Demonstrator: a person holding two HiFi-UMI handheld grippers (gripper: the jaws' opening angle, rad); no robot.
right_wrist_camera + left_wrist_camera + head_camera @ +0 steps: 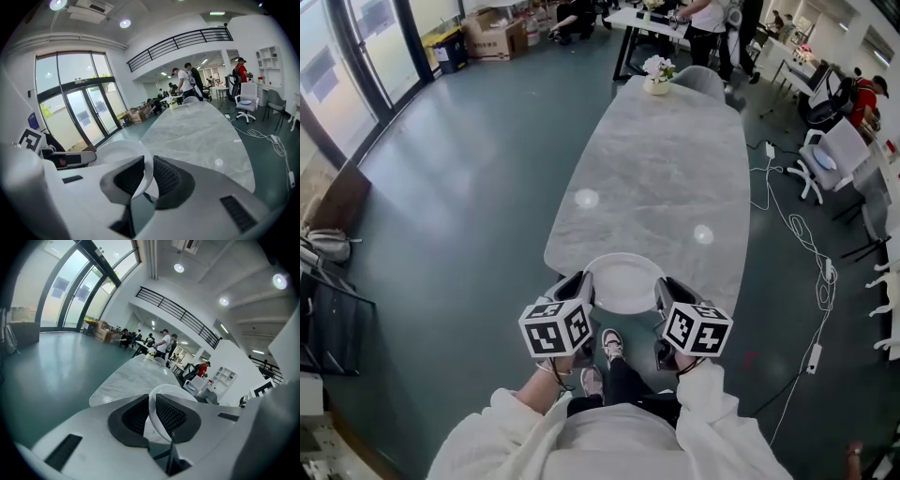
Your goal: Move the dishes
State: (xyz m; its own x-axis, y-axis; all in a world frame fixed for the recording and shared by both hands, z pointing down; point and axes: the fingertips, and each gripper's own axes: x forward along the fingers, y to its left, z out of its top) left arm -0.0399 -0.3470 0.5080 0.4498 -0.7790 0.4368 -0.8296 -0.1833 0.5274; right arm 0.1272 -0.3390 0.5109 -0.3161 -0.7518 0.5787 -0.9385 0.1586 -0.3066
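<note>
Left gripper and right gripper fingers pinch the plate by opposite rims; it looks stiff, slick, breakable

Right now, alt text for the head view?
A white plate is gripped on opposite rims by the left hand-held gripper and right hand-held gripper, at the near end of a long grey marble table. A small flower pot stands at the far end.

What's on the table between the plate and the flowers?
Nothing: in the head view the table is bare between plate and flowers, save two light reflections.
</note>
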